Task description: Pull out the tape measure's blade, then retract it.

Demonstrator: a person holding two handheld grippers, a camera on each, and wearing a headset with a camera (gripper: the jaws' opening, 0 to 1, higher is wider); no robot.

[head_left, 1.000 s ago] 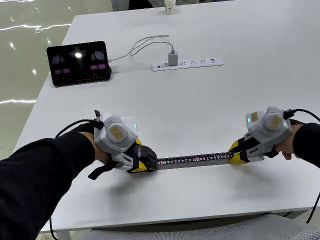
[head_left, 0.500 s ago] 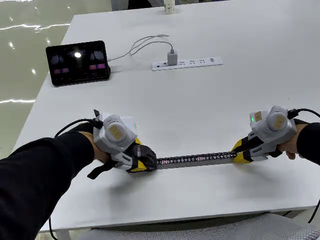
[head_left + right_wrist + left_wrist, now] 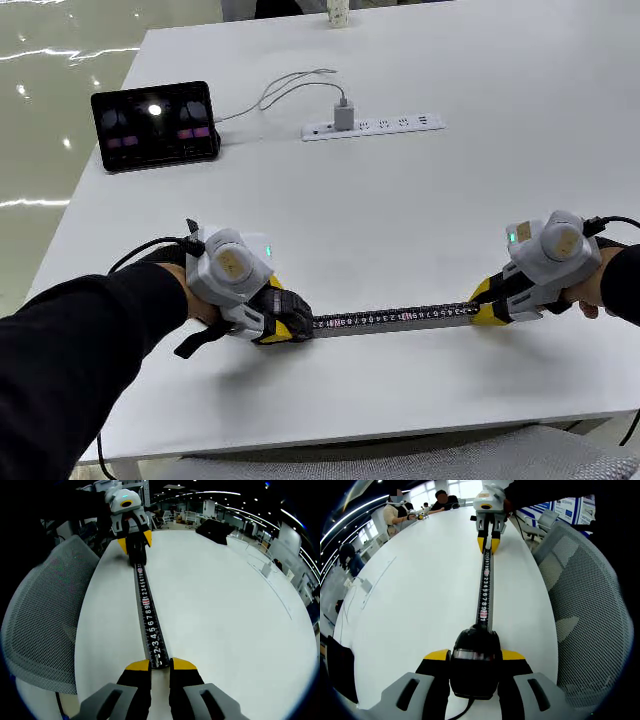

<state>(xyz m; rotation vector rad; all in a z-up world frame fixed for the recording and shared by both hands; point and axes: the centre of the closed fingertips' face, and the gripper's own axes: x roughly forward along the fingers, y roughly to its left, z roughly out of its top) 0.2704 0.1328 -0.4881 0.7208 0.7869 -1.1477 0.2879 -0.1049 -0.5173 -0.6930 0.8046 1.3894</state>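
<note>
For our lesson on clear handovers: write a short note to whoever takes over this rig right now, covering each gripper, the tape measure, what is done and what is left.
Left gripper: shut on the tape measure body, low over the table near its front edge.
Right gripper: fingers shut on the tip of the blade.
Done: the blade is pulled out, stretched straight along the table between the two grippers.
Left: retract the blade into the body.

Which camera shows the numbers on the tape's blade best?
The right gripper view: the blade runs up the middle, digits readable. The left gripper view shows them too; in the head view it is a thin strip.
</note>
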